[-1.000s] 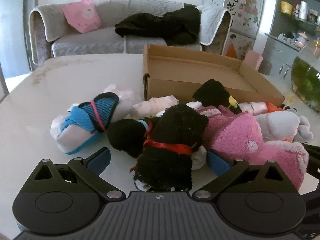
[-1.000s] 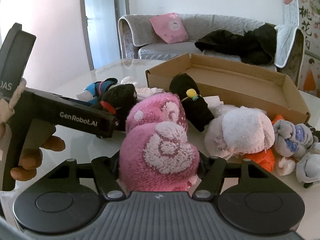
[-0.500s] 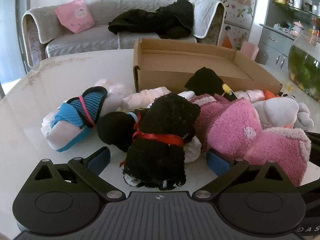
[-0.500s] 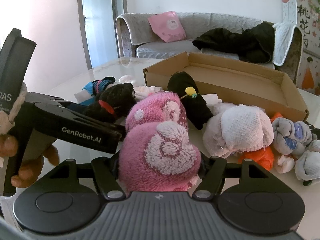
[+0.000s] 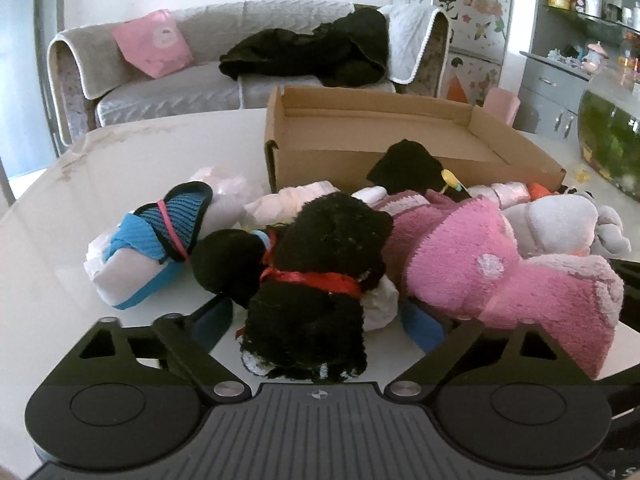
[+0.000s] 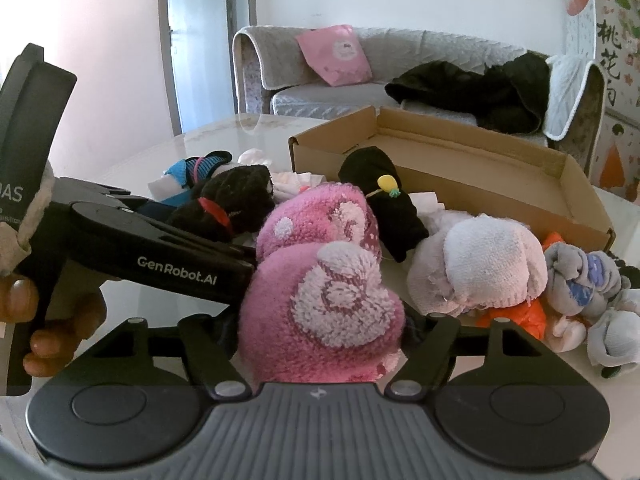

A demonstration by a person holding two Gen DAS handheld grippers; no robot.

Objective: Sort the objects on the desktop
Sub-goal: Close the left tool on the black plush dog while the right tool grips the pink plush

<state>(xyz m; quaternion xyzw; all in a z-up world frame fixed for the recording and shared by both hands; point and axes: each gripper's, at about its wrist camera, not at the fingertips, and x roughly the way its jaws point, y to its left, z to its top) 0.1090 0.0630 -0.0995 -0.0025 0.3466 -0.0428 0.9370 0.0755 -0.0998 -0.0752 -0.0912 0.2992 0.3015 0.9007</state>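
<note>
My left claw [image 5: 316, 322] straddles the black fluffy sock bundle [image 5: 316, 280] tied with a red ribbon [image 5: 316, 279], jaws closing; whether the blue pads [image 5: 420, 326] touch it yet, I cannot tell, since the fluff hides them. My right claw [image 6: 320, 320] grips the pink fluffy sock bundle [image 6: 324, 304], its pads buried in the pile. Both bundles lie on the white desk [image 5: 120, 168]. At twelve o'clock sits the cardboard box [image 5: 360, 156]. At nine o'clock lies a blue sock roll [image 5: 160, 236]. Pale rolls at two o'clock are partly covered.
</note>
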